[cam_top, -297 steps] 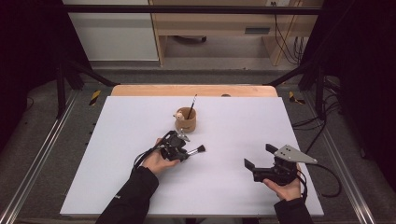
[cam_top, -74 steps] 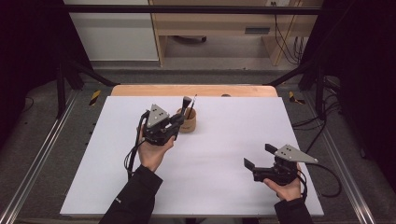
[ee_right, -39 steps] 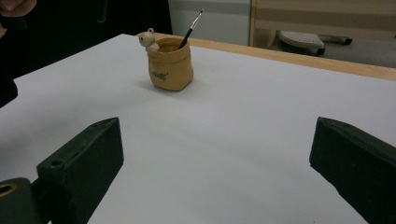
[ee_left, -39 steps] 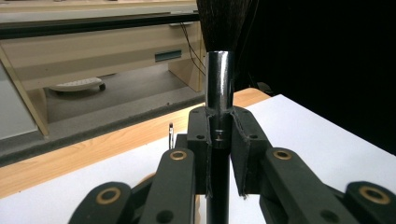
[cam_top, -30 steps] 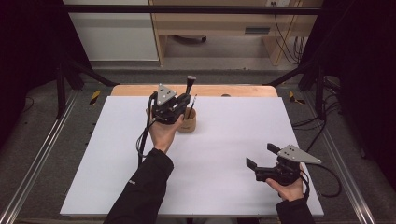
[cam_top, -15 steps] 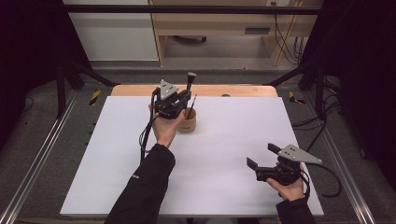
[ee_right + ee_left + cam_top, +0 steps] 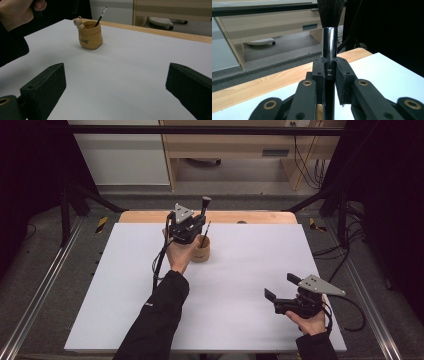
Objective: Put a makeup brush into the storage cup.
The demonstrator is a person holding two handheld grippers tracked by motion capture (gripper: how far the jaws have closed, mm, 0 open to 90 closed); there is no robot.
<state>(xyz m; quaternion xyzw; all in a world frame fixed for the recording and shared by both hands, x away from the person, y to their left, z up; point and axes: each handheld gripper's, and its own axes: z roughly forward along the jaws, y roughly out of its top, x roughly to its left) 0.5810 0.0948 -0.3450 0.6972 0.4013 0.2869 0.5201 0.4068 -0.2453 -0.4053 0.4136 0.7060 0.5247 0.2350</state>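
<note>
My left gripper (image 7: 192, 226) is raised over the tan sack-shaped pot (image 7: 201, 251) and is shut on a big black brush (image 7: 329, 52), held upright with its bristles on top. In the high view the brush (image 7: 204, 206) sticks up above the gripper. A thin brush (image 7: 101, 15) leans inside the pot (image 7: 90, 35), which carries a small bear figure (image 7: 78, 22) on its rim. My right gripper (image 7: 283, 296) rests open near the front right of the white table (image 7: 250, 270), with nothing between its jaws (image 7: 115, 85).
A wooden strip (image 7: 260, 217) runs along the table's far edge. Beyond it stand a pale wooden bench (image 7: 235, 150) and cables (image 7: 307, 165) on the floor. Metal frame rails (image 7: 45, 285) flank the table on both sides.
My left gripper has carried the big brush from the table's middle up and back to above the pot, turning it upright. The right gripper has barely moved.
</note>
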